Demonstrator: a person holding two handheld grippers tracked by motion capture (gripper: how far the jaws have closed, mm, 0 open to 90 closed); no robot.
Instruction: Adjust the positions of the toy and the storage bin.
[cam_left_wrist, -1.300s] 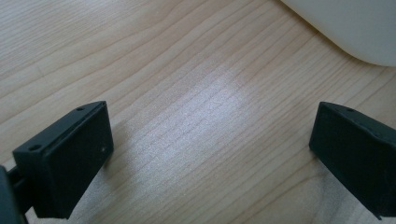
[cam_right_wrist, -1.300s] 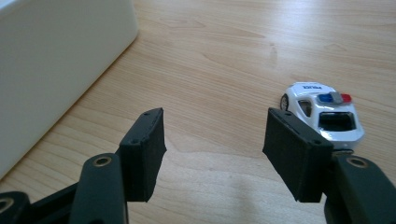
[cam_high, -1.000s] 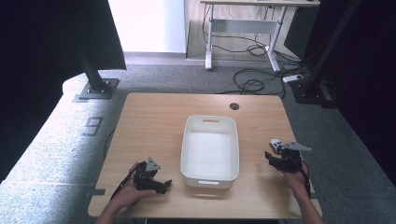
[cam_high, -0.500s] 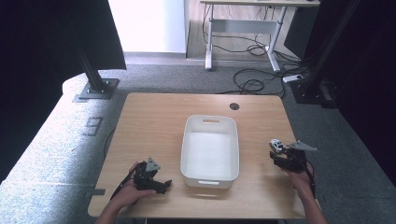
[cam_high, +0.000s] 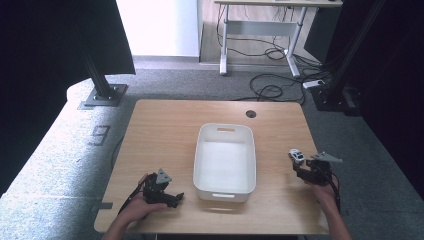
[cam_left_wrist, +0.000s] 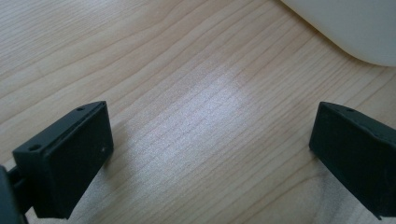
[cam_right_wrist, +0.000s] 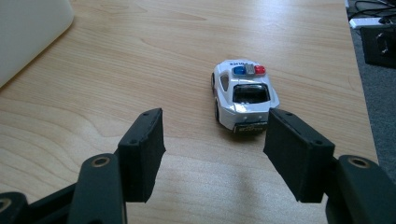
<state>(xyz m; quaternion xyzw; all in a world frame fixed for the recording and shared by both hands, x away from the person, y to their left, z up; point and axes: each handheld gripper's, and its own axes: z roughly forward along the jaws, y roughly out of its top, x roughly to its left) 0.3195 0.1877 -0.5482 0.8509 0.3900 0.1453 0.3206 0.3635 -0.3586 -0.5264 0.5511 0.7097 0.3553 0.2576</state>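
Observation:
A white toy police car (cam_right_wrist: 243, 95) with a blue and red light bar stands on the wooden table (cam_high: 165, 135), right of the white bin (cam_high: 200, 150). My right gripper (cam_right_wrist: 215, 140) is open just behind the car's rear. Its right jaw sits close to the rear bumper, and nothing lies between the jaws. From above, the car (cam_high: 296, 156) lies just ahead of the right gripper (cam_high: 299, 169). My left gripper (cam_high: 175, 197) rests near the table's front left, open over bare wood (cam_left_wrist: 210, 154), with the bin's corner (cam_left_wrist: 345, 28) ahead of it.
The bin stands mid-table and looks empty inside. A cable hole (cam_high: 251, 114) sits near the far edge. The table's right edge (cam_right_wrist: 359, 93) runs close to the car. Beyond the table are floor cables and a desk frame (cam_high: 260, 30).
My right gripper has shifted slightly to the right. The car, the bin and my left gripper have stayed where they were.

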